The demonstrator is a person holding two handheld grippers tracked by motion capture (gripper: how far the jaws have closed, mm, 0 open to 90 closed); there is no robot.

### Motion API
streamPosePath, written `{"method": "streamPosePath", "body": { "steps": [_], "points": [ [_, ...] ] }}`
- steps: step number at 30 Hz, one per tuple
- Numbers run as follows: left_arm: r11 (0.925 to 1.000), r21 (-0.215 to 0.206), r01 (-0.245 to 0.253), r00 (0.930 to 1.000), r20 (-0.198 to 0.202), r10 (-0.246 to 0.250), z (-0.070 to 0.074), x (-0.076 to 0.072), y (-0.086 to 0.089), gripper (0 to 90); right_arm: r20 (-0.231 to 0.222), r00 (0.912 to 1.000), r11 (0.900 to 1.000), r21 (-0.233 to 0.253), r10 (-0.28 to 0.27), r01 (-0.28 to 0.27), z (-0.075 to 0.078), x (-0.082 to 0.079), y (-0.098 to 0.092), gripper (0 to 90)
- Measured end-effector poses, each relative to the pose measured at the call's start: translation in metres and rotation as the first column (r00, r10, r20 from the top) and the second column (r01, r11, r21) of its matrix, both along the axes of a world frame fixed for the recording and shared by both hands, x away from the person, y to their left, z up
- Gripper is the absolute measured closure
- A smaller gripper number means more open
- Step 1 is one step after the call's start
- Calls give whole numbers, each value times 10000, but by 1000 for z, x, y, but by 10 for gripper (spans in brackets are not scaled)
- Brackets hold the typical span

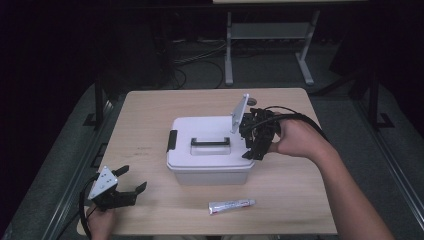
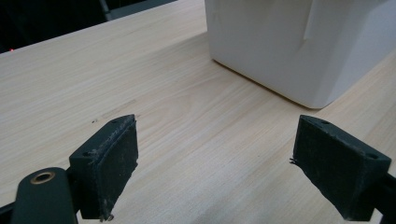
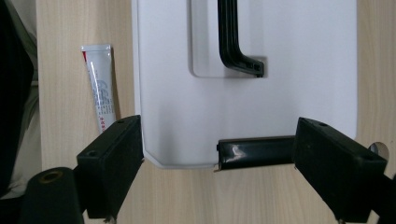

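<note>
Wooden table [image 1: 150,130]; right gripper [image 1: 258,141] over box latch [image 3: 254,152].

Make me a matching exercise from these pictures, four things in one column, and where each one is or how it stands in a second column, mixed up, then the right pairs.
Things:
1. white box
2. tube
3. left tool
4. right tool

Places or states:
A. open above the black latch at the box's right end
B. lying flat on the table, nearer the person than the box
C. mid-table, lid on, black handle flat
D. open by the table's near left corner, holding nothing

Pairs: 1-C, 2-B, 3-D, 4-A
</note>
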State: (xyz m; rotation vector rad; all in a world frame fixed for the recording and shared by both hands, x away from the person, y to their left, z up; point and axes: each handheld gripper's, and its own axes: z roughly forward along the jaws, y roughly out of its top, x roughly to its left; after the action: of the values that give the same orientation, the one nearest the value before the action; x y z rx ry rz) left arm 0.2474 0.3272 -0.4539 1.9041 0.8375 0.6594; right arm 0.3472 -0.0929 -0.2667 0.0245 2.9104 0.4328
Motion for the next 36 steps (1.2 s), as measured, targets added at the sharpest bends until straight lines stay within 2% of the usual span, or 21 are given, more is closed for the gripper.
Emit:
{"method": "streamPosePath", "body": {
  "steps": [13, 31, 36],
  "points": [
    [10000, 31, 4, 10000, -5, -4, 0, 0, 0, 136, -38, 9999, 9999, -11, 99, -99, 0, 3, 12, 160],
    [10000, 9, 5, 10000, 17, -5, 0, 0, 0, 135, -77, 9990, 9989, -190, 436, -437, -1, 5, 42, 160],
    [10000, 1, 2, 10000, 12, -2, 0, 0, 1, 135, -130, 9984, 9982, -258, 546, -550, -2, 7, 49, 208]
  ]
}}
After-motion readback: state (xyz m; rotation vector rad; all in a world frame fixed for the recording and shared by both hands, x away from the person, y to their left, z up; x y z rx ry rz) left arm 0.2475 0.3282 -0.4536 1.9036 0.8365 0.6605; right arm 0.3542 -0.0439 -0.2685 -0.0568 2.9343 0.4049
